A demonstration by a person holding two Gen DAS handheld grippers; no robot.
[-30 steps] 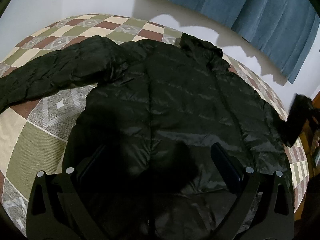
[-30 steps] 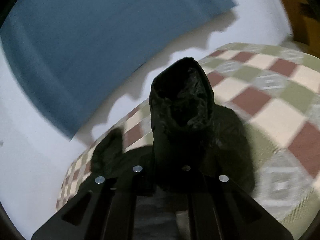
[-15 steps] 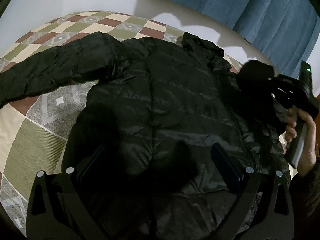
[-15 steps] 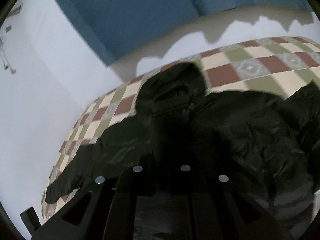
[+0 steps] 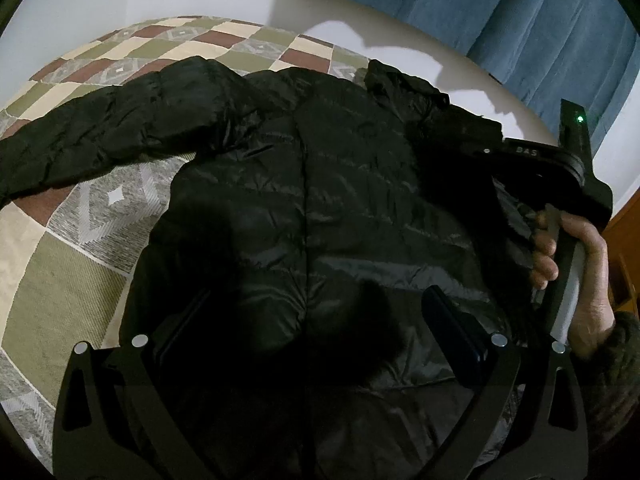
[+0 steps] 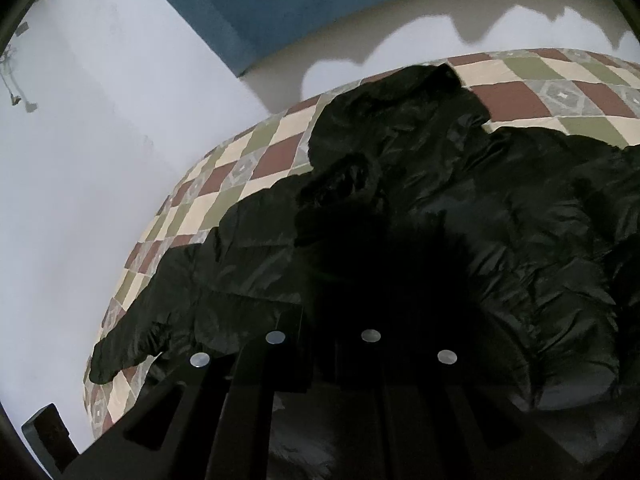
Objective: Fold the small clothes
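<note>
Black quilted puffer jacket (image 5: 304,216) lies spread on bed w/ checked cover of cream, olive, brown and grey squares (image 5: 60,264); body central, collar (image 5: 400,80) toward far edge. One sleeve (image 5: 100,140) stretched out flat to the left in left-wrist view. Opposite sleeve folded in over jacket body; its open cuff (image 6: 340,180) sits just ahead of the right gripper (image 6: 324,344).

Right gripper: fingers closed tight, pinching sleeve fabric betw. pads; contact itself lost in shadow. A person's hand (image 5: 576,280) w/ dark cuff grips its handle, green LED lit on top of unit.

Left gripper (image 5: 316,328): fingers spread wide over lower part of jacket, nothing betw. them; whether tips touch fabric, can't tell. Blue pad on right-side finger (image 5: 452,332) visible.

Surroundings: white wall (image 6: 80,160) close along far side of bed; blue curtain (image 5: 500,8) hanging behind, casts scalloped shadow on wall. Wooden furniture (image 5: 624,248) at right edge. Small dark block (image 6: 48,432) at lower left of right-wrist view, unidentifiable.
</note>
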